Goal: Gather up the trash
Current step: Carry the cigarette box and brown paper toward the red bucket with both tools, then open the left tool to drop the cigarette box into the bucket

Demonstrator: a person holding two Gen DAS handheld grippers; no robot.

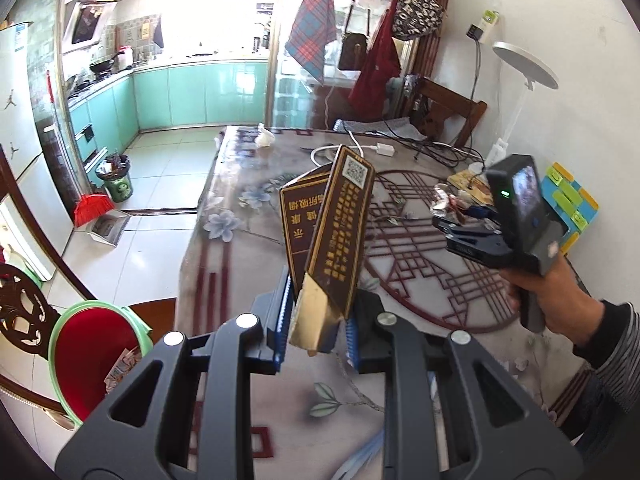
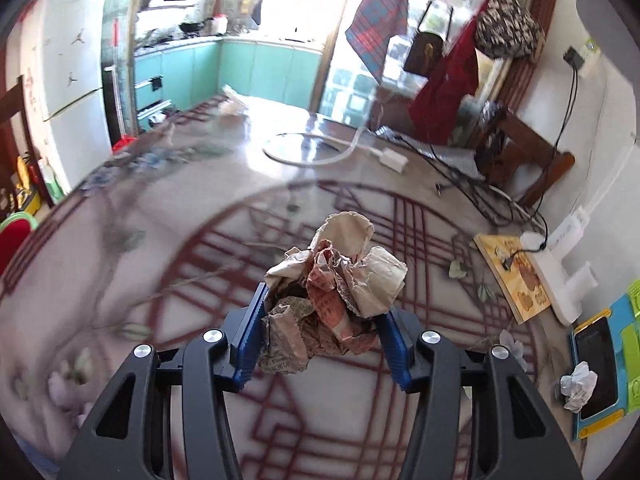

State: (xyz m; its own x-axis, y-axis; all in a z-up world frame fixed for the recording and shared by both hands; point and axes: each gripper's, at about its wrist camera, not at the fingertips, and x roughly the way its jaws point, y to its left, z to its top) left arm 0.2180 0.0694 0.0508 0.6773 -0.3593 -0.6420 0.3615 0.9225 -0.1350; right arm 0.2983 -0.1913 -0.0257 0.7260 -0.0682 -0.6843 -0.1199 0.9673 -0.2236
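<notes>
While both pieces of trash are held clear of the counter (image 2: 120, 280), the main risk is a drop short of the bin. The brown carton (image 1: 328, 236) is pinched only at its lower, torn gold end by the left hand-held gripper (image 1: 316, 328), and it stands tall and tilted above the pads. A quick swing toward the bin could lever it out of the grip. The crumpled paper wad (image 2: 336, 292) bulges well beyond the pads of the right hand-held gripper (image 2: 320, 344); loose folds on top could shed or snag.

Carton: flattened, dark brown with gold print and a QR code near the top, one end ripped open. It is clamped between the blue ribbed pads, above the near edge of the counter.

Paper wad: cream and red-printed sheets, tightly balled, squeezed between the right gripper's jaws, which stand fairly wide around it. It is held above the red lattice pattern of the counter.

A green bin with a red liner (image 1: 88, 356) stands low to the left, off the counter edge, with some scraps already inside. Judged from this layout, it is the likely destination.

A small crumpled white scrap (image 2: 578, 386) remains on the counter at the right, beside a blue tablet (image 2: 600, 364). A white cable (image 2: 320, 152) lies farther back.
</notes>
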